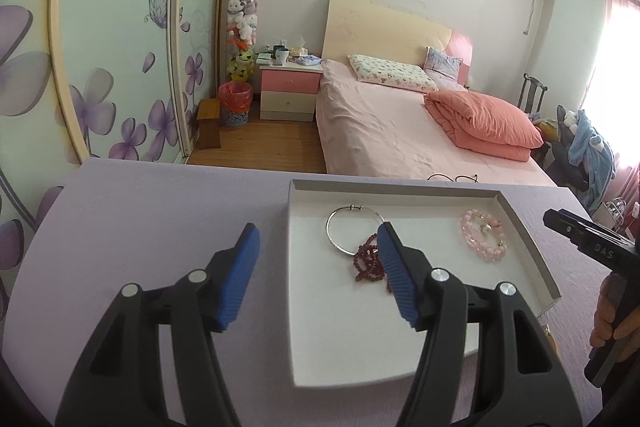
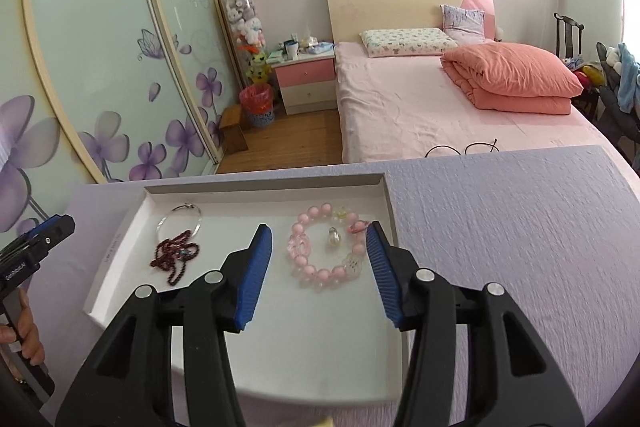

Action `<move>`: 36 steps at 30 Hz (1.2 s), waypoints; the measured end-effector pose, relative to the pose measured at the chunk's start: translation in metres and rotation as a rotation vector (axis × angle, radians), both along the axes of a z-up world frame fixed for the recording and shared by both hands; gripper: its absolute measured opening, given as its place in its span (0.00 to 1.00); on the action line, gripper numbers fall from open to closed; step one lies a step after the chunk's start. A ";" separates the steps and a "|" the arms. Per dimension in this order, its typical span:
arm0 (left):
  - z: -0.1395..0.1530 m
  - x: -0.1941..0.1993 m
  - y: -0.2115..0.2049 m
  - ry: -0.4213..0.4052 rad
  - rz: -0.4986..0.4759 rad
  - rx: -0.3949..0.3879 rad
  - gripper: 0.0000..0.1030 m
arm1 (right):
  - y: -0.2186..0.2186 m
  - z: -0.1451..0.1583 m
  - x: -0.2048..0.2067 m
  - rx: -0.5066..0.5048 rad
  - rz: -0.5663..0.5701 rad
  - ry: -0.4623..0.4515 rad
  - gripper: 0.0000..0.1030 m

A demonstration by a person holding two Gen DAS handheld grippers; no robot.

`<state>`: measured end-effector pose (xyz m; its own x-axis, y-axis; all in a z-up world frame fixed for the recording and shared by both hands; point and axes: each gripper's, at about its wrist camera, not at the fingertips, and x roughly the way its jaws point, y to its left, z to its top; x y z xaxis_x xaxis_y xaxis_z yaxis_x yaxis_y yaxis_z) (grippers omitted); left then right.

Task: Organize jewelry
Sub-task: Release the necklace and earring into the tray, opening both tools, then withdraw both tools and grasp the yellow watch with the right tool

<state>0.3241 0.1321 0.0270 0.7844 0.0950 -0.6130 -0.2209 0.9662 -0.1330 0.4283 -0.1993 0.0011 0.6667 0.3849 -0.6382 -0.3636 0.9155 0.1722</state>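
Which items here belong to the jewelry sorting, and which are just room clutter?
Job:
white tray
silver bangle
dark red bead string
pink bead bracelet

Lying about:
black cord on the bed
red bin
folded quilt

Tray (image 2: 384, 211) on table (image 2: 500, 227); bangle (image 2: 180, 221), bead strand (image 2: 174, 259) left, bracelet (image 2: 326, 253) right.

one tray (image 2: 384, 195), two bead bracelets (image 2: 326, 253), one bangle (image 2: 180, 221)

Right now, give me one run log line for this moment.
left gripper open, empty | right gripper open, empty | white tray holds silver bangle, dark red beads, pink bracelet
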 end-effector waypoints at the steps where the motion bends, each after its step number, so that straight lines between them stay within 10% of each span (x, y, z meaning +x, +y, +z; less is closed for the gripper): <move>1: 0.003 -0.007 0.000 -0.005 0.003 0.002 0.62 | -0.001 0.001 -0.004 0.005 0.003 -0.002 0.50; 17: -0.002 -0.130 -0.011 -0.048 0.019 0.066 0.87 | -0.028 -0.001 -0.103 0.035 0.027 -0.030 0.70; 24: -0.035 -0.149 -0.024 0.005 -0.003 0.112 0.97 | -0.044 -0.029 -0.119 -0.008 -0.012 -0.007 0.88; 36: -0.063 -0.158 -0.033 0.060 -0.039 0.067 0.98 | -0.040 -0.063 -0.122 -0.092 0.015 0.048 0.92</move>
